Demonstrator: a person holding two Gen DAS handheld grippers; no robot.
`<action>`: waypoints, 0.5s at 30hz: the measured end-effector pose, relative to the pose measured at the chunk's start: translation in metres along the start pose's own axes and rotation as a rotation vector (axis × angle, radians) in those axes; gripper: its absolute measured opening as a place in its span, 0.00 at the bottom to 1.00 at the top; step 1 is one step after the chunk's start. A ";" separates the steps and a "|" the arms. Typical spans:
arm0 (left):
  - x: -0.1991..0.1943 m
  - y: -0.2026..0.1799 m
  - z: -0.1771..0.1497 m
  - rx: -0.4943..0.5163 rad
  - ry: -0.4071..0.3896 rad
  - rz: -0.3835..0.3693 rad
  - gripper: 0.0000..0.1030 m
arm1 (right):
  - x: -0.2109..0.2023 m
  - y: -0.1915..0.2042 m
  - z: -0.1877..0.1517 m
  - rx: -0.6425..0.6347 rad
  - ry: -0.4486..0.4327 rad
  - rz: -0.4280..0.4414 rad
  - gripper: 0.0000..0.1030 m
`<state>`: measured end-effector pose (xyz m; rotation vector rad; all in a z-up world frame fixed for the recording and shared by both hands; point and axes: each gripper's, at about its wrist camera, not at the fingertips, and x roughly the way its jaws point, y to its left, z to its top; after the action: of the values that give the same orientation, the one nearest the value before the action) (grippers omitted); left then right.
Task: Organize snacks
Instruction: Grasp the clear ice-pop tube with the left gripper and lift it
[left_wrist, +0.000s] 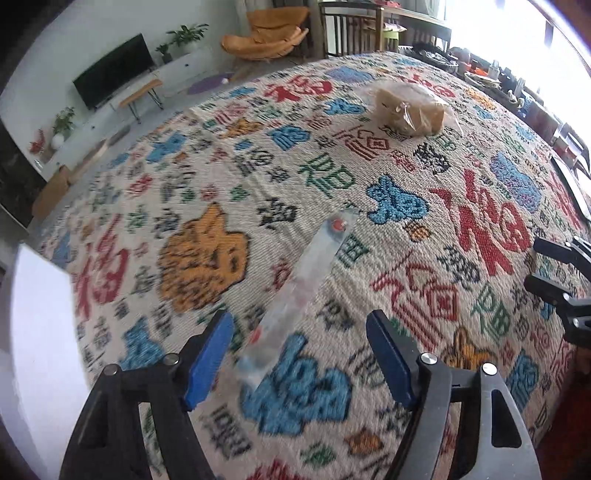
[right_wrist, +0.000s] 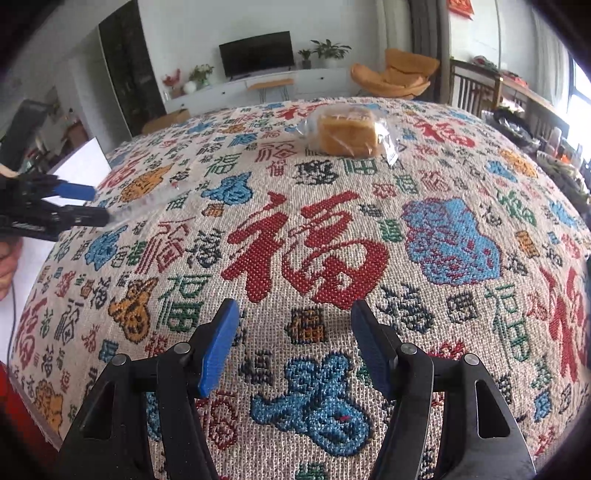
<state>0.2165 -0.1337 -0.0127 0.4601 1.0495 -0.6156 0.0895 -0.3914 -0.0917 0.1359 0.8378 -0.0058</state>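
**Inspector A:** Count, please.

**Inspector B:** Two snack items. One bagged bread loaf (right_wrist: 347, 134) lies toward the far side of the worktop (right_wrist: 461, 332). One long clear packet (left_wrist: 301, 291) with small red marks lies nearer, running away from the left claw (left_wrist: 299, 363), its near end between the blue pads. Two claws in all.

**Inspector A:** Their state?

**Inspector B:** Left claw: jaws spread wide, gripping nothing; whether a pad touches the packet I cannot tell, the frame is blurred. Right claw (right_wrist: 291, 347): jaws wide apart, nothing between them, over the cloth.

**Inspector A:** Differences between views?

**Inspector B:** The right wrist view shows the left claw from the side at the left edge, the packet stretching from its tips. The left wrist view shows the packet's red marks, and black parts of the right claw at its right edge.

**Inspector A:** Surface and room?

**Inspector B:** A woven cloth (left_wrist: 480, 221) with red, blue, green and orange characters covers the worktop. Beyond: a television (right_wrist: 256, 53), potted plants, an orange chair (right_wrist: 393, 75).
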 end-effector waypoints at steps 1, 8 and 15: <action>0.007 0.001 0.003 -0.013 0.008 -0.013 0.71 | 0.000 -0.002 0.000 0.007 -0.001 0.004 0.64; 0.026 0.014 0.004 -0.135 -0.009 -0.042 0.26 | 0.004 -0.009 0.002 0.052 0.009 0.028 0.65; 0.016 0.045 -0.018 -0.396 -0.050 0.038 0.17 | 0.006 -0.007 0.004 0.047 0.015 0.024 0.69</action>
<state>0.2405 -0.0936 -0.0322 0.1172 1.0815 -0.3699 0.0965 -0.3982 -0.0943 0.1907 0.8513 -0.0018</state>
